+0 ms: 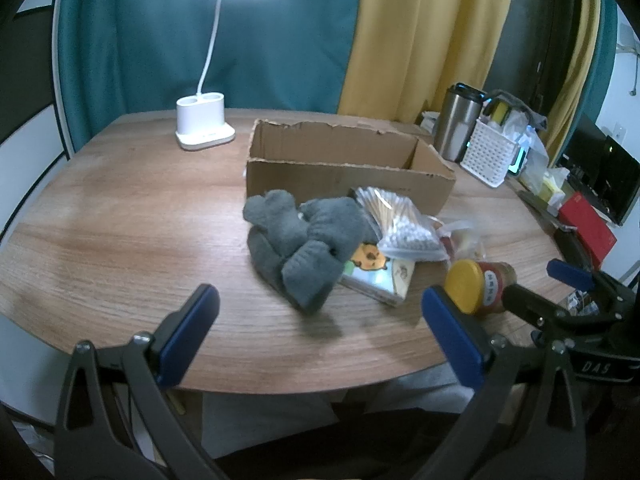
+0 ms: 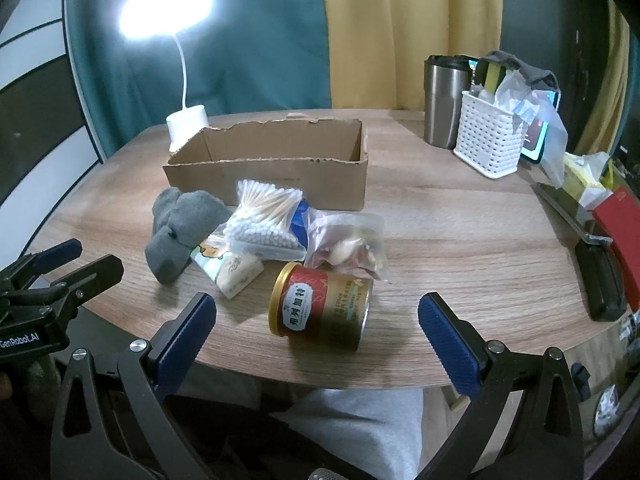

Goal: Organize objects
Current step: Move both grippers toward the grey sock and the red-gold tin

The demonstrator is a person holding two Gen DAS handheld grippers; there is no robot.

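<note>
An open cardboard box [image 1: 344, 176] [image 2: 276, 168] stands mid-table. In front of it lies a pile: grey socks [image 1: 300, 244] [image 2: 180, 232], a bag of cotton swabs [image 1: 400, 224] [image 2: 264, 220], a tissue pack [image 1: 380, 276] [image 2: 236, 272], a clear snack bag [image 2: 348, 240] and a gold-lidded can [image 1: 480, 286] [image 2: 324, 312] on its side. My left gripper [image 1: 320, 336] is open and empty near the table's front edge, short of the socks. My right gripper [image 2: 318, 340] is open and empty, just in front of the can.
A white desk lamp [image 1: 204, 124] [image 2: 186, 122] stands behind the box. A steel tumbler [image 1: 458, 120] [image 2: 444, 100] and white basket [image 1: 492, 152] [image 2: 490, 136] sit at the back right. A red box [image 1: 588, 228] [image 2: 622, 240] and dark clutter line the right edge.
</note>
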